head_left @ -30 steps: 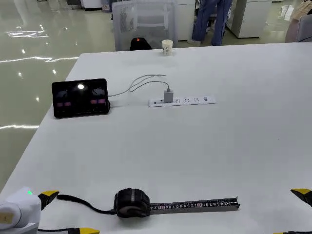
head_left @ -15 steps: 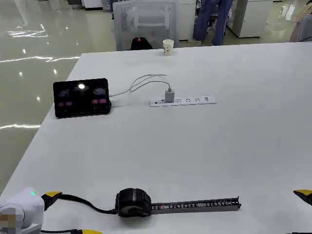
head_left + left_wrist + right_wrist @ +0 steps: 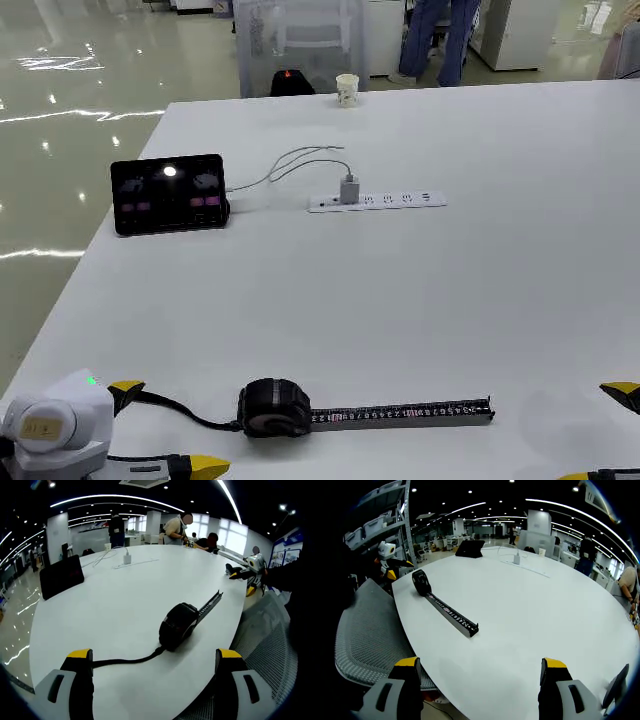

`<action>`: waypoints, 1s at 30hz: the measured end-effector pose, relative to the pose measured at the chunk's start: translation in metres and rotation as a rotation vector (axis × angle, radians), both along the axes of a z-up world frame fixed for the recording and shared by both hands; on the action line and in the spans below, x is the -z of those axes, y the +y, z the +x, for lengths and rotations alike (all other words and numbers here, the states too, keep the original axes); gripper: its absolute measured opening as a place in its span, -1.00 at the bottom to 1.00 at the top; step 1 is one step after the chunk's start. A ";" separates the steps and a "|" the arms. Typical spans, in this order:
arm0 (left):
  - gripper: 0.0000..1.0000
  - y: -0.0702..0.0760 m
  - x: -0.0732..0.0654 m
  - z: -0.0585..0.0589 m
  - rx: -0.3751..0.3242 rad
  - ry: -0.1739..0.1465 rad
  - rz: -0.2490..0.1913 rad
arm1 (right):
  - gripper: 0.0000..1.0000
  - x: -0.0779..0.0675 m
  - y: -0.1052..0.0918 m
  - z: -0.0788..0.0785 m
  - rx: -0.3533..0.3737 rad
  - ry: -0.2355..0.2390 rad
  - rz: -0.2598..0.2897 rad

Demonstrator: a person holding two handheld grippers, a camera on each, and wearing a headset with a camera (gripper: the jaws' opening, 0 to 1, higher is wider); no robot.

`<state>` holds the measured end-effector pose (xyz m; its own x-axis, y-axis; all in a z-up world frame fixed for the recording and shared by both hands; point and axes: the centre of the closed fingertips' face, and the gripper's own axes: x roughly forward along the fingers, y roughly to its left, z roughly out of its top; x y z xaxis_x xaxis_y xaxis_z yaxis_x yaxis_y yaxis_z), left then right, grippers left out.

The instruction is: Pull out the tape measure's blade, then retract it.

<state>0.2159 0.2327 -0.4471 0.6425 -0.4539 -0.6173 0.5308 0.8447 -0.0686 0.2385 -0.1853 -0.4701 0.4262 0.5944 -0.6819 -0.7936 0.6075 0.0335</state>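
A black tape measure (image 3: 272, 408) lies near the front edge of the white table (image 3: 400, 280), its blade (image 3: 400, 413) pulled out to the right and its black wrist strap (image 3: 175, 410) trailing left. The left gripper (image 3: 165, 425) stands open at the strap's end, apart from the case (image 3: 178, 625). The strap (image 3: 125, 659) runs between its open yellow-tipped fingers (image 3: 80, 655). The right gripper (image 3: 608, 432) is open at the far right, well clear of the blade's tip (image 3: 472, 627). Nothing is held by either one.
A black tablet (image 3: 168, 195) stands at the left. A white power strip (image 3: 375, 202) with a plugged charger and cable lies mid-table. A paper cup (image 3: 347, 90) sits at the far edge. A grey mesh chair (image 3: 365, 640) stands beside the table's near edge.
The head camera has shifted a little, so the whole scene sits slightly higher. The left gripper has come further into view at bottom left. The tape measure and blade lie as before.
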 end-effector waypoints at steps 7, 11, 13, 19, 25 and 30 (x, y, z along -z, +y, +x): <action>0.98 -0.011 -0.003 0.015 -0.029 -0.011 -0.009 | 0.98 0.001 0.004 0.001 -0.050 -0.010 -0.026; 0.98 -0.024 -0.005 0.020 -0.043 -0.027 0.000 | 0.98 0.003 0.005 0.003 -0.064 0.001 -0.045; 0.98 -0.030 -0.004 0.022 -0.050 -0.031 -0.007 | 0.98 0.002 0.004 0.005 -0.070 0.000 -0.053; 0.98 -0.048 -0.005 0.025 -0.081 -0.027 -0.059 | 0.98 -0.003 0.009 0.010 -0.094 -0.006 -0.064; 0.98 -0.058 -0.008 0.034 -0.138 -0.035 -0.073 | 0.98 -0.009 0.012 0.018 -0.117 -0.029 -0.075; 0.98 -0.067 -0.007 0.039 -0.150 -0.031 -0.075 | 0.98 -0.014 0.019 0.022 -0.146 -0.049 -0.089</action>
<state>0.2547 0.1657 -0.4401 0.7249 -0.3958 -0.5638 0.4023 0.9076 -0.1199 0.2609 -0.1659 -0.4558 0.3740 0.5905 -0.7152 -0.8730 0.4845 -0.0565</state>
